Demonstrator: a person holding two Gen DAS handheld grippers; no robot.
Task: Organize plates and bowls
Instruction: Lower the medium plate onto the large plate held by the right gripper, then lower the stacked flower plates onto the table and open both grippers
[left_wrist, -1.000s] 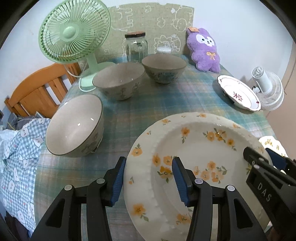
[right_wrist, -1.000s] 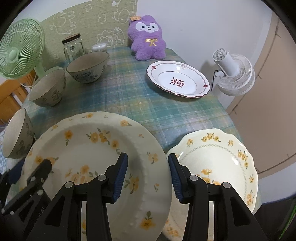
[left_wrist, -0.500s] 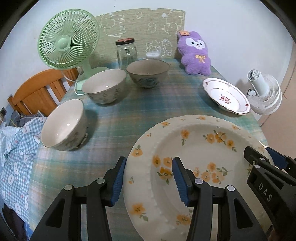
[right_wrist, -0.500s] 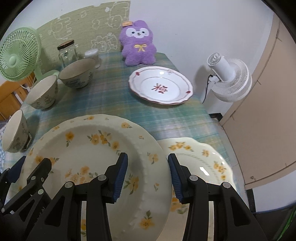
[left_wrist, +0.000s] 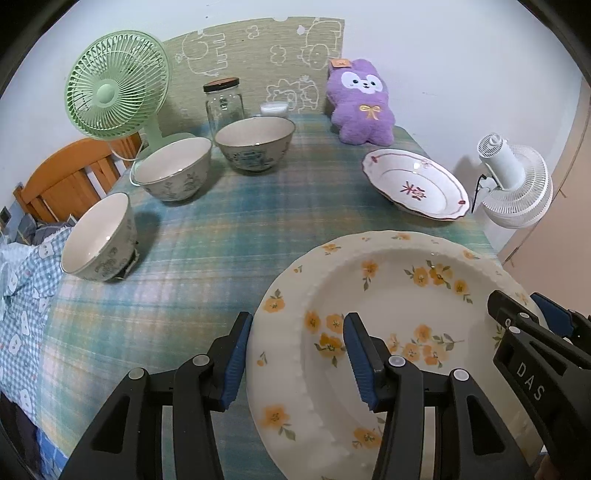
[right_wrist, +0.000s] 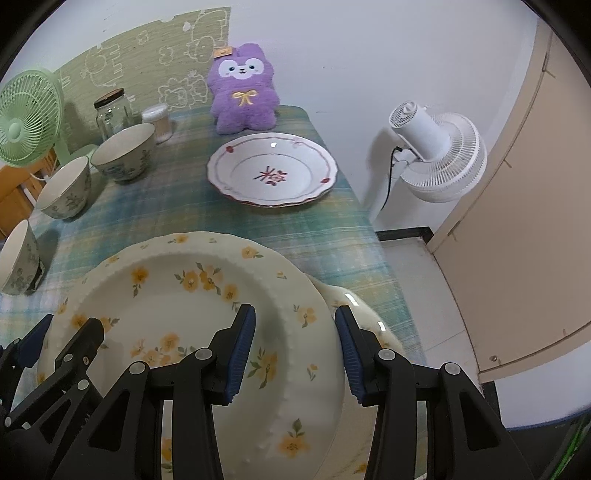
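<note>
Both grippers are on 1 plate. The yellow-flower plate (left_wrist: 388, 332) fills the lower right of the left wrist view and the lower centre of the right wrist view. The left gripper (left_wrist: 297, 360) straddles its near-left rim and the right gripper (right_wrist: 293, 349) its right rim. The blue pads stand wide apart on either side of the rim; whether any pad bears on the ceramic I cannot tell. The plate looks carried from the 2 sides.

A second cream plate (right_wrist: 364, 314) shows only as an edge under the right rim, lower right of the right wrist view. It sits close to the table edge, with bare floor beyond.

Risks, judged:
- Glazed rim, narrow pads: the plate could tip if 1 side lets go first.
- If lowered off-centre, it could nudge the lower plate toward the edge.
- A hard set-down could chip the 2 rims.

The 3 bowls, the nearest (left_wrist: 98, 240) at left centre of the left wrist view, and the red-trim plate (right_wrist: 273, 170) at upper centre of the right wrist view stand well apart from the plate.
</note>
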